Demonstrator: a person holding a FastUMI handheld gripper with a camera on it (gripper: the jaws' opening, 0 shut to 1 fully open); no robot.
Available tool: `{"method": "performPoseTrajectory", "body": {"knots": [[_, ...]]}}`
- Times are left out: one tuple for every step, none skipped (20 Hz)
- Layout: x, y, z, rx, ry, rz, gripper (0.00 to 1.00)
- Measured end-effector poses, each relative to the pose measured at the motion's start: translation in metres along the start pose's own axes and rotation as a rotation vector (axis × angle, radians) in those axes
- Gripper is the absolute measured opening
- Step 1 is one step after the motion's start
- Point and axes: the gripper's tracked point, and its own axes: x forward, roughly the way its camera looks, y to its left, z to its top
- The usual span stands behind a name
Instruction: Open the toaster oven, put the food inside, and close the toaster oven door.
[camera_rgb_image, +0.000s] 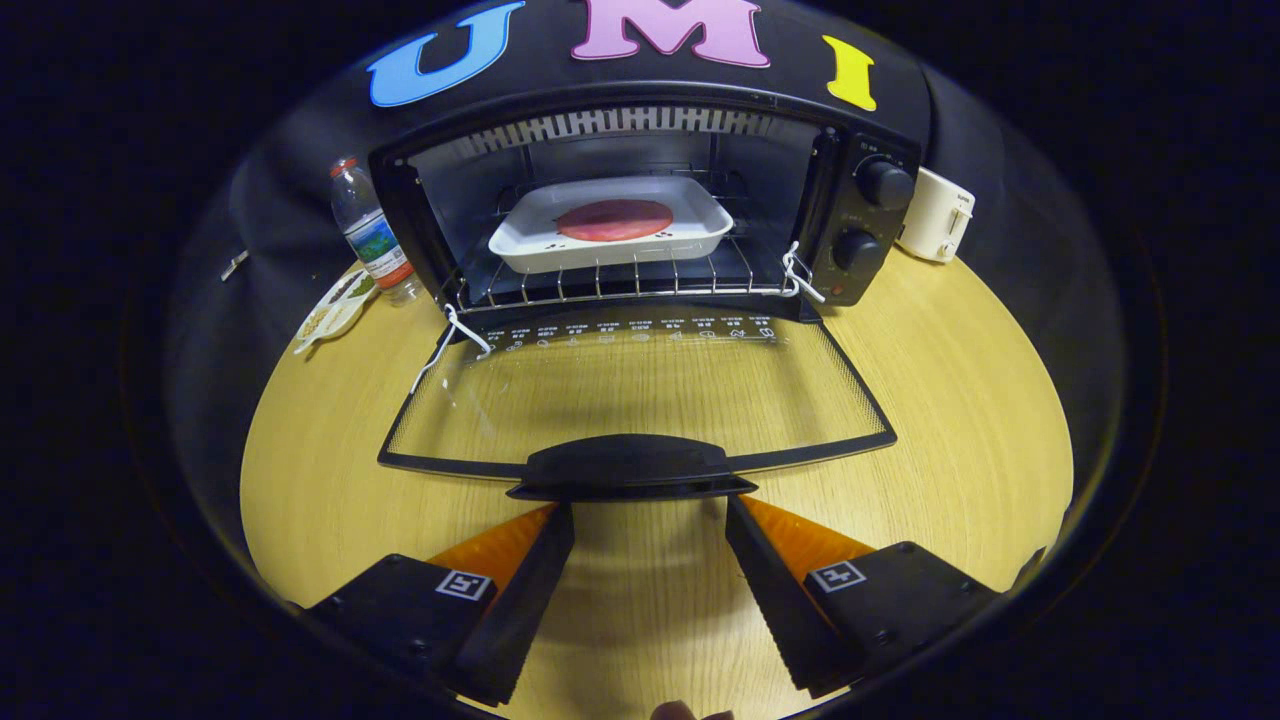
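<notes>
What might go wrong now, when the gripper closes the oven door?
1. The fingers are open, their tips just under the door handle; a poor grip may let the door slip and fall back.
2. The white dish with the food sits near the front of the rack; the closing door might hit it.

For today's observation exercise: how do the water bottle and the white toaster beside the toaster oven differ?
The water bottle is clear, tall and slim, standing left of the toaster oven; the white toaster is opaque, squat and boxy, on its right. Both stand upright on the wooden table, beyond the open gripper.
</notes>
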Motion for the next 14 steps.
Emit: {"method": "performPoseTrajectory", "body": {"knots": [[-0.005,0.000,0.002,0.003,-0.011,0.004,0.99],[-0.010,0.000,0.005,0.007,-0.021,0.010,0.99],[-0.014,0.000,0.008,0.009,-0.033,0.015,0.99],[-0.019,0.001,0.012,0.009,-0.047,0.020,0.99],[-0.024,0.001,0.016,0.008,-0.065,0.024,0.99],[-0.030,0.001,0.021,0.008,-0.082,0.028,0.99],[-0.036,0.002,0.027,0.009,-0.100,0.033,0.99],[-0.041,0.003,0.033,0.011,-0.119,0.037,0.99],[-0.046,0.003,0.040,0.011,-0.139,0.041,0.99],[-0.051,0.003,0.047,0.012,-0.158,0.042,0.99],[-0.055,0.004,0.056,0.016,-0.179,0.043,0.99],[-0.060,0.005,0.065,0.023,-0.196,0.044,0.99],[-0.068,0.004,0.076,0.030,-0.220,0.046,0.99],[-0.074,0.004,0.086,0.035,-0.241,0.047,0.99]]}}
